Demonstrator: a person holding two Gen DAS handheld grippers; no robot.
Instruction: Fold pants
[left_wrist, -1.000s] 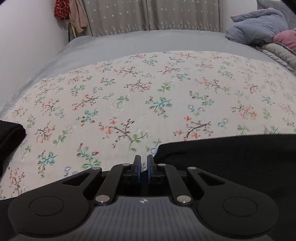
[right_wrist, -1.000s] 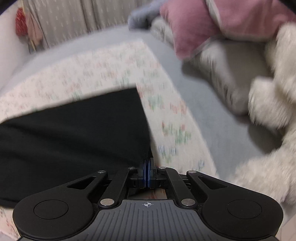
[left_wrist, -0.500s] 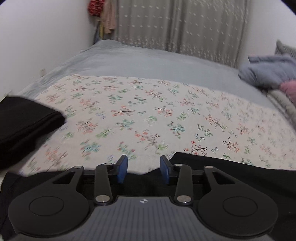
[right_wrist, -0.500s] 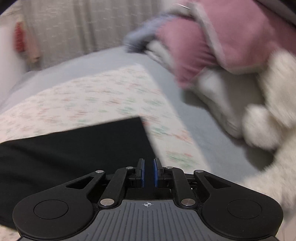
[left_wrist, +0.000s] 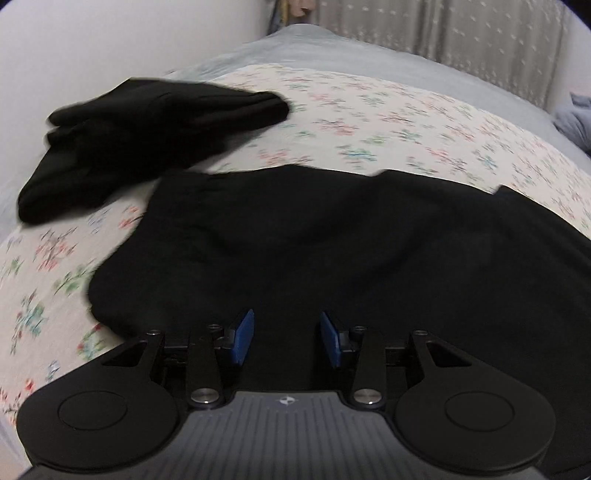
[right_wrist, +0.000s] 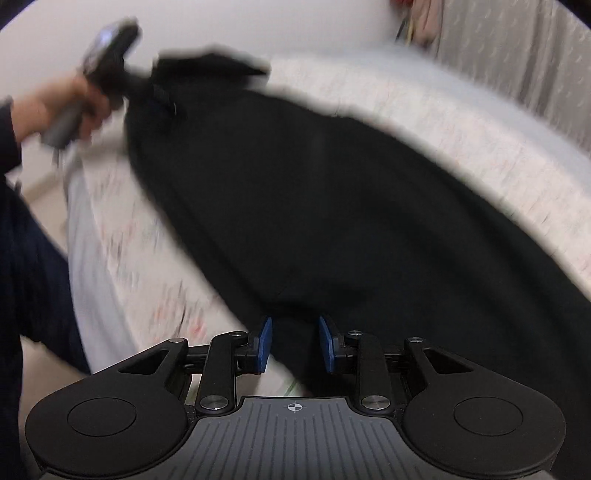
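Our left gripper (left_wrist: 287, 336): blue pads (left_wrist: 242, 336) apart, nothing gripped, above black fabric pants (left_wrist: 332, 240). Our right gripper (right_wrist: 295, 345): jaws opening, narrow gap, pants (right_wrist: 314, 192) beneath, unpinched. Pants spread flat on floral-print sheet (left_wrist: 369, 110), 12 o'clock of both. Second black folded garment (left_wrist: 147, 129) at 10 o'clock. Left hand (right_wrist: 70, 107) at 10 o'clock in right view. Grey curtain (left_wrist: 443, 33) at 1 o'clock.

The left gripper (left_wrist: 287, 338) is held pitched downward with its blue pads (left_wrist: 243, 336) parted and nothing clamped, while the right gripper (right_wrist: 293, 345) is likewise angled down, its jaws opening, gripping nothing.
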